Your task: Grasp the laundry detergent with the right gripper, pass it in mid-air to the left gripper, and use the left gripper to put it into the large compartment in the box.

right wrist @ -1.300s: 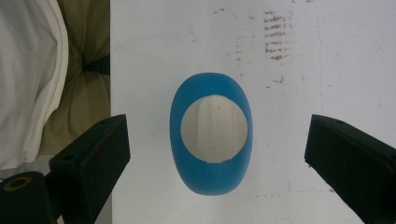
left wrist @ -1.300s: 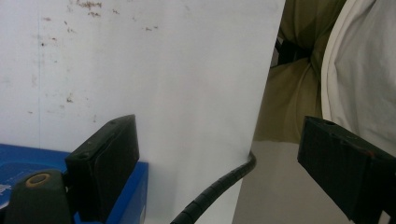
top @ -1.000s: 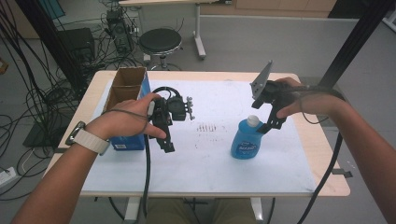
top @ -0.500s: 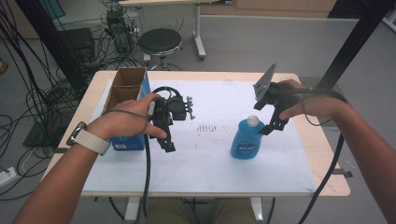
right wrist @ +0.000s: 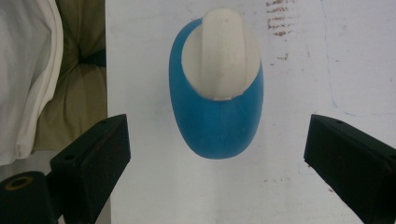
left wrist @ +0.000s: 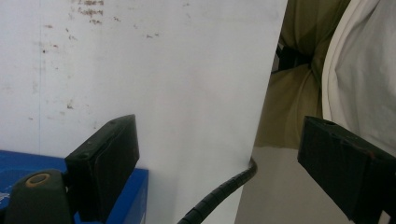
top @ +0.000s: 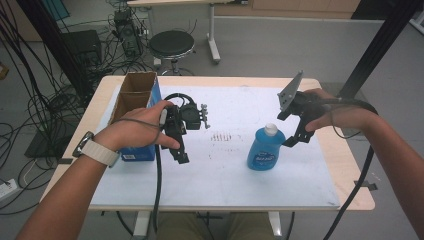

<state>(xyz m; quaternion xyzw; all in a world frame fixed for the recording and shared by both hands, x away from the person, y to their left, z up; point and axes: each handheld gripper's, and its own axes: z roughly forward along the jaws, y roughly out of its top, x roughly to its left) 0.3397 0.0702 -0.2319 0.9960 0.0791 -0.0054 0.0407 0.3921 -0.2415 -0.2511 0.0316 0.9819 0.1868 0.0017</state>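
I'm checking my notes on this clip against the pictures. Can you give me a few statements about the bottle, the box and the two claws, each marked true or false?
1. The blue bottle stands upright on the white mat. True.
2. The right claw is clamped on the bottle. False: its jaws stand wide apart above the bottle, not touching it.
3. The bottle's cap is white. True.
4. The left claw holds the cardboard box. False: its jaws are open and hold nothing; the box sits beside that hand.
5. The bottle lies inside the box. False: it is out on the mat.
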